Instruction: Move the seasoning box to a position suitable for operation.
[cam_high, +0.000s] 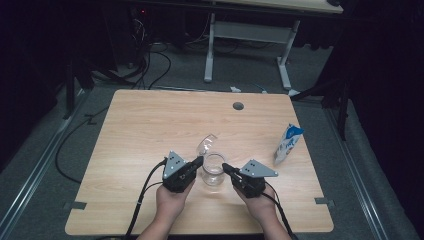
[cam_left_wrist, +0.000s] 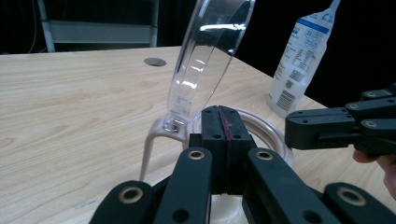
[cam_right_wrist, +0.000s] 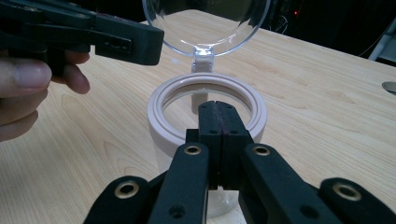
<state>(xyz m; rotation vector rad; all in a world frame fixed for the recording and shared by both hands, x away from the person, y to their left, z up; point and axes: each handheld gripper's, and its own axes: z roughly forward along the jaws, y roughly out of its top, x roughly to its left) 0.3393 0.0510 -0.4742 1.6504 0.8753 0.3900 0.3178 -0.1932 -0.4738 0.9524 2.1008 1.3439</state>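
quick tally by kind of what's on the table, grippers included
clear jar with its hinged lid open: 1
white squeeze bottle with blue label: 1
left gripper and right gripper, fingers shut: 2
total: 4

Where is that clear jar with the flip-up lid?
In the high view, the jar stands near the table's front edge, between the left gripper and right gripper.

My closed left gripper (cam_high: 199, 161) and right gripper (cam_high: 226, 167) crowd the jar (cam_high: 213, 170); its raised lid (cam_high: 206, 144) blocks behind, carton (cam_high: 288, 144) stands well right, bare table (cam_high: 145, 125) left.
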